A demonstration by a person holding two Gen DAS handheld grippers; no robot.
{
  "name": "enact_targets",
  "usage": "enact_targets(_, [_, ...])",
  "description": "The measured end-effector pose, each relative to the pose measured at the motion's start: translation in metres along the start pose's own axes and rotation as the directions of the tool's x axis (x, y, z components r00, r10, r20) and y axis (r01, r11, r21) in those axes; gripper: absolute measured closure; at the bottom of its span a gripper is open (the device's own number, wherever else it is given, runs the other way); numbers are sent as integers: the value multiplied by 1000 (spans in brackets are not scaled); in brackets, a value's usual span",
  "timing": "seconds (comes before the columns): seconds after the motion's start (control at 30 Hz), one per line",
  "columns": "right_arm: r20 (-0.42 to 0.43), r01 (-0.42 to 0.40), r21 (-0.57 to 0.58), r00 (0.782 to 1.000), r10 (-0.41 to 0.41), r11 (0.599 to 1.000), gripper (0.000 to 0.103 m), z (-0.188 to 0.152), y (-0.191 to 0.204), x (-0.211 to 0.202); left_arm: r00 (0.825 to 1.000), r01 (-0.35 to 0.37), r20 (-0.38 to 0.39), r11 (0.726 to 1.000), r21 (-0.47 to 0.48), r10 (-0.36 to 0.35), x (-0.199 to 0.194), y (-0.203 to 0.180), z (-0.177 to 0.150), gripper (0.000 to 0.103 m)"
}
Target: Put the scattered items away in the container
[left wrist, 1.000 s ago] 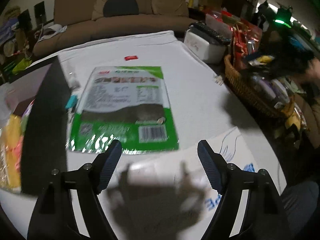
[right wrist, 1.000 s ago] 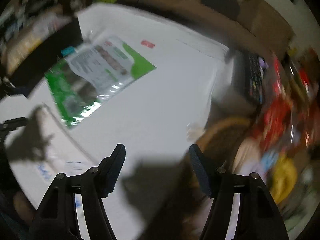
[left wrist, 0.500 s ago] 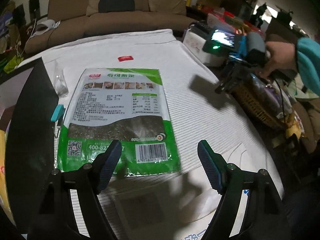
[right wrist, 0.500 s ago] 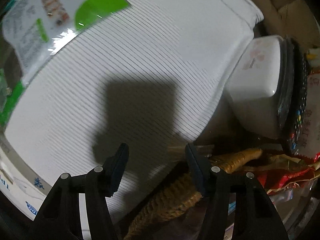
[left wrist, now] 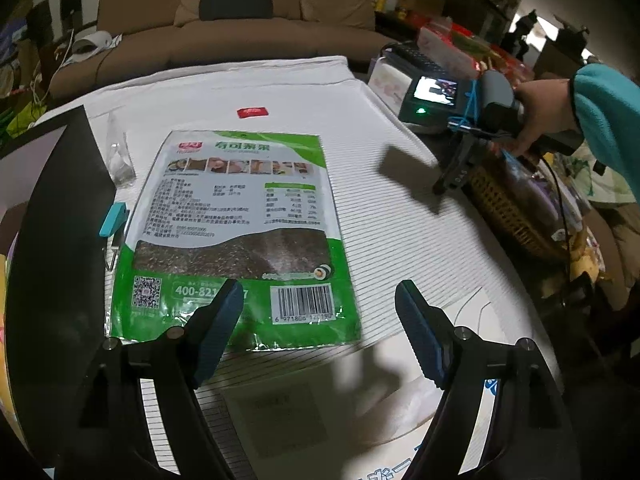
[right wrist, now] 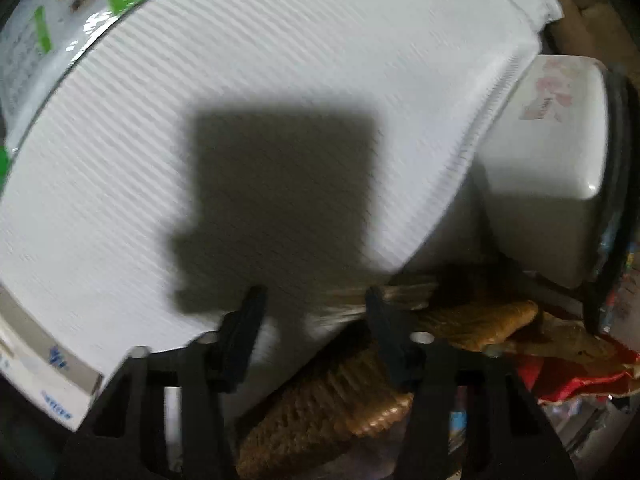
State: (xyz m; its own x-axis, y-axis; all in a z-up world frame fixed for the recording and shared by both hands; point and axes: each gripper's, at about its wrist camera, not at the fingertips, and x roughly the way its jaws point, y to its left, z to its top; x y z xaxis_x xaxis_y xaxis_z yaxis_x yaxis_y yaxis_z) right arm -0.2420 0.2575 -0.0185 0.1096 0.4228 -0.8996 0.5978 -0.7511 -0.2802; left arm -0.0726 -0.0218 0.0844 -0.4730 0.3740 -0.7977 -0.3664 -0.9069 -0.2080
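Note:
A large green and white seaweed packet (left wrist: 240, 224) lies flat on the white striped tablecloth (left wrist: 384, 216). My left gripper (left wrist: 318, 312) is open and empty, just in front of the packet's near edge. A small red sachet (left wrist: 252, 112) lies beyond the packet. A teal clip (left wrist: 114, 220) and a clear bag (left wrist: 118, 156) lie to its left. My right gripper (right wrist: 314, 304) is open and empty at the table's right edge, above the wicker basket (right wrist: 340, 408). It also shows in the left wrist view (left wrist: 450, 184), beside the wicker basket (left wrist: 508, 208).
A black panel (left wrist: 52, 260) stands at the table's left. A white box (right wrist: 548, 140) with a remote on top sits right of the table. Red snack packets (right wrist: 580, 384) fill the basket area. A sofa (left wrist: 240, 28) stands behind the table. A printed white sheet (left wrist: 304, 412) lies nearest me.
My right gripper swung from over the table down to the table's right edge by the basket. My left gripper drew slightly nearer the packet and stayed open.

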Motion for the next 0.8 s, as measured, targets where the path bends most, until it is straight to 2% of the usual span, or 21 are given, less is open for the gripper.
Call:
enact_targets(0.07, [-54, 46, -27, 997, -47, 999, 98, -2, 1, 8, 1000, 3, 2, 1000, -5, -3, -1, 0, 1, 27])
enact_targets(0.13, [-47, 33, -32, 998, -34, 999, 97, -4, 1, 5, 1000, 6, 9, 1000, -3, -6, -3, 0, 2, 27])
enact_targets(0.23, [49, 20, -1, 999, -20, 1000, 97, -5, -3, -17, 1000, 10, 19, 1000, -1, -10, -5, -1, 2, 27])
enact_targets(0.3, [138, -15, 36, 990, 10, 999, 97, -7, -7, -39, 1000, 14, 19, 1000, -6, -14, -5, -1, 2, 27])
enact_targets(0.37, [184, -39, 52, 982, 29, 998, 97, -8, -11, -53, 1000, 12, 14, 1000, -11, -12, -4, 0, 1, 27])
enact_targets(0.4, [175, -12, 43, 985, 5, 999, 95, -8, -11, -54, 1000, 11, 11, 1000, -12, -10, -3, 0, 1, 27])
enact_targets(0.47, [116, 104, -6, 988, -102, 995, 86, -7, -6, -46, 1000, 13, 10, 1000, -4, -13, -4, -1, 0, 27])
enact_targets(0.53, [39, 128, -92, 991, -125, 987, 73, -8, 3, -32, 1000, 17, 17, 1000, 6, -17, -7, -3, 1, 27])
enact_targets(0.57, [22, 154, -158, 988, -152, 975, 70, -9, 10, -27, 1000, 19, 21, 1000, 11, -19, -8, -4, 1, 27])
enact_targets(0.6, [9, 182, -239, 983, -185, 954, 63, -11, 19, -22, 999, 23, 27, 1000, 16, -23, -11, -5, 2, 27])
enact_targets(0.63, [3, 220, -347, 972, -234, 912, 50, -16, 30, -16, 999, 28, 32, 999, 19, -28, -13, -5, 3, 27])
enact_targets(0.7, [6, 262, -495, 955, -298, 829, 40, -23, 43, -7, 999, 32, 40, 999, 24, -33, -15, -5, 5, 27])
enact_targets(0.73, [3, 270, -568, 945, -326, 777, 39, -28, 48, -1, 998, 35, 42, 999, 25, -36, -16, -4, 6, 27])
enact_targets(0.77, [0, 268, -598, 942, -334, 755, 39, -29, 50, 2, 998, 36, 43, 999, 24, -37, -16, -4, 6, 27])
enact_targets(0.8, [-8, 254, -608, 946, -325, 752, 39, -28, 49, 4, 999, 33, 43, 999, 23, -34, -16, -3, 7, 27])
